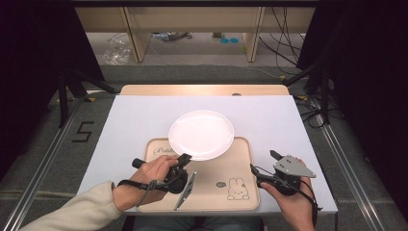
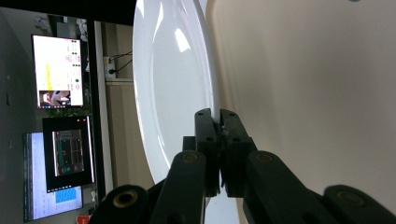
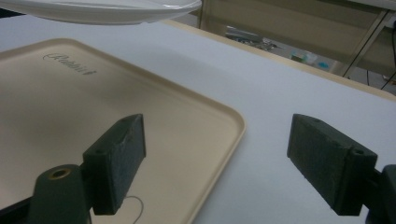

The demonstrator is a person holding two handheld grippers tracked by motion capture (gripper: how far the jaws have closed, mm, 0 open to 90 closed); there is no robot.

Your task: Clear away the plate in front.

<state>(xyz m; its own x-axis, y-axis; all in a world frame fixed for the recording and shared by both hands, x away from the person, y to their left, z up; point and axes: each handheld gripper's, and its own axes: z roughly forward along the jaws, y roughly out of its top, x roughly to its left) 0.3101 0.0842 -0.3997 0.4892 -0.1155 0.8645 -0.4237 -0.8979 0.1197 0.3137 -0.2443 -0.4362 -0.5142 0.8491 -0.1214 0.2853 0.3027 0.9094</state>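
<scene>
A white plate point(image 1: 201, 134) hangs over the far end of a beige tray point(image 1: 231, 168) that carries a rabbit drawing. My left gripper point(image 1: 185, 158), rolled on its side, is shut on the plate's near rim. In the left gripper view the jaws of my left gripper point(image 2: 218, 119) are pinched on the edge of the plate point(image 2: 173, 70), with the tray point(image 2: 303, 93) behind it. My right gripper point(image 1: 263, 161) rests open beside the tray's right edge. In the right gripper view my right gripper point(image 3: 215, 140) has nothing between its jaws; the plate point(image 3: 93, 11) floats above the tray point(image 3: 70, 107).
The tray lies on a white table top point(image 1: 269, 115) near its front edge. A wooden strip point(image 1: 202, 89) borders the far side. Black stand legs point(image 1: 67, 91) rise off the table's left and right, with wooden furniture and cables on the floor behind.
</scene>
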